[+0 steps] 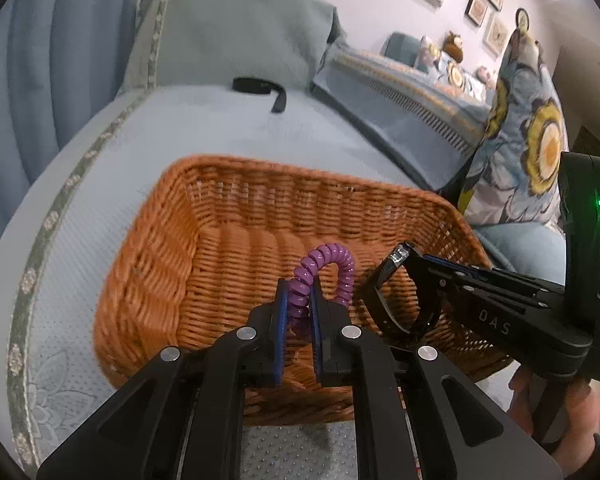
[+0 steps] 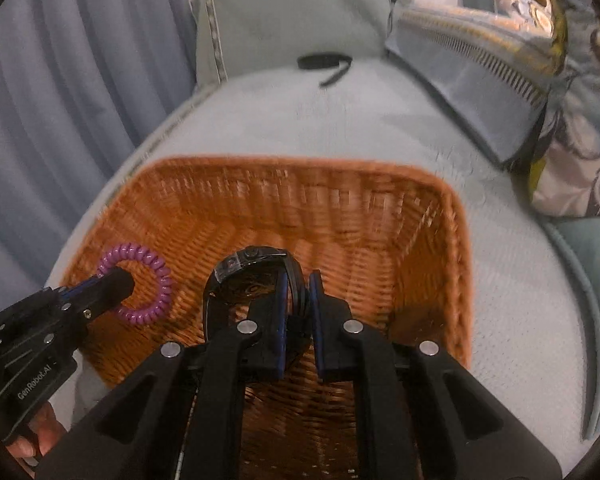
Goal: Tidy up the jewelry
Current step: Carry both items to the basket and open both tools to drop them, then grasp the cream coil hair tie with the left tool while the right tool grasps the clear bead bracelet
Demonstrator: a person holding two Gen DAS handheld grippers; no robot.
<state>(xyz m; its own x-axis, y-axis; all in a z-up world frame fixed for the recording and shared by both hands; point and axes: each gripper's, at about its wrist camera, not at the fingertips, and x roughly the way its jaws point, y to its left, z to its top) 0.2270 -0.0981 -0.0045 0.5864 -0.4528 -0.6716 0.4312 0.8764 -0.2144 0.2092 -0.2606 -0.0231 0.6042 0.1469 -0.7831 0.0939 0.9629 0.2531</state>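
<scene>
1. A purple coil bracelet stands clamped between the two fingers of the left gripper, its loop rising over the open wicker basket at lower centre of the left wrist view; in the right wrist view the same bracelet shows at lower left.

2. A black wristwatch is pinched by its strap in the right gripper, the watch face tilted up, hanging above the basket's floor at the centre of the right wrist view. From the left wrist camera the watch appears at lower right, close beside the bracelet but apart from it.

3. The basket sits on a pale blue sofa seat. Its floor looks bare in both views.

4. A second black band lies well apart, at the far end of the seat in the upper centre, not yet collected.

5. Both pieces seem ready to be let go into the basket. The risk, as I judge it: the springy coil may cling to a finger pad or bounce off the woven wall, and with the two grippers so near each other, one could knock the other's piece as they open.

6. Floral cushions line the sofa back at right; a blue curtain hangs at left.
</scene>
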